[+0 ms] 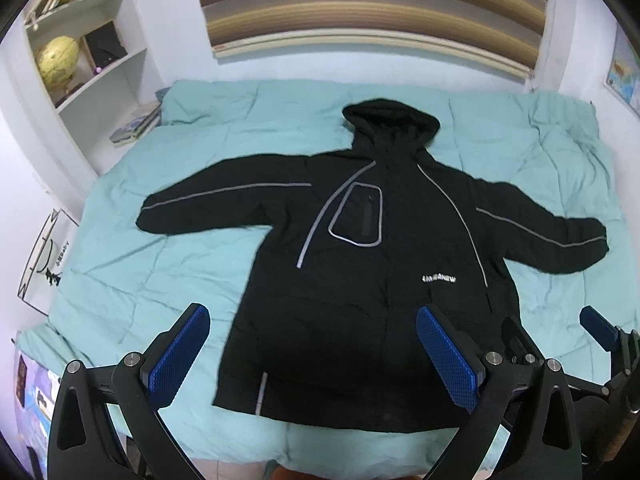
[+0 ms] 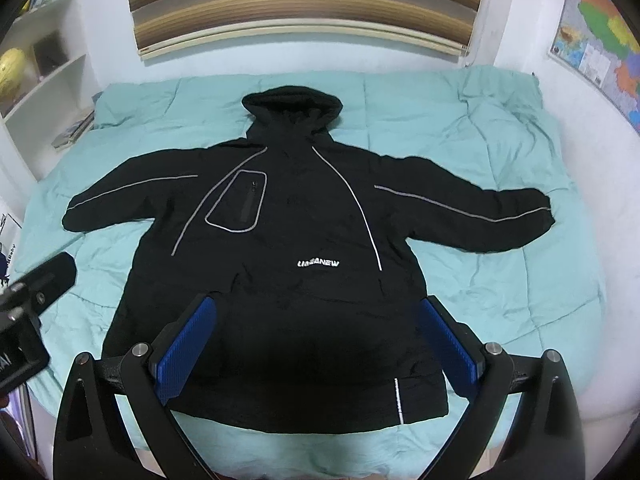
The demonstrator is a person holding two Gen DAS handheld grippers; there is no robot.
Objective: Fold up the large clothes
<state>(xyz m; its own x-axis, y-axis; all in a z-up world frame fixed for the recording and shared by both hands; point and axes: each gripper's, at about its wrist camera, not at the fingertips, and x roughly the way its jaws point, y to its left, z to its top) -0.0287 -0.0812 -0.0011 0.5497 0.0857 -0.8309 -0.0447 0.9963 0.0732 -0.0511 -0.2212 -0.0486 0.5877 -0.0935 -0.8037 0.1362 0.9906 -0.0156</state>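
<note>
A large black hooded jacket (image 1: 360, 280) with grey piping lies flat, front up, on a teal quilt (image 1: 160, 248), sleeves spread to both sides, hood away from me. It also shows in the right wrist view (image 2: 288, 280). My left gripper (image 1: 312, 356) is open and empty, held above the jacket's hem. My right gripper (image 2: 316, 352) is open and empty, above the lower body of the jacket. The right gripper's blue fingertip (image 1: 596, 328) shows at the right of the left view. The left gripper's black finger (image 2: 48, 276) shows at the left of the right view.
White shelves (image 1: 100, 60) with a yellow globe (image 1: 58, 60) and books stand at the back left. A striped blind (image 1: 372, 8) hangs on the far wall. A map (image 2: 596, 36) hangs on the right wall. The bed's near edge (image 2: 320, 456) is just below the hem.
</note>
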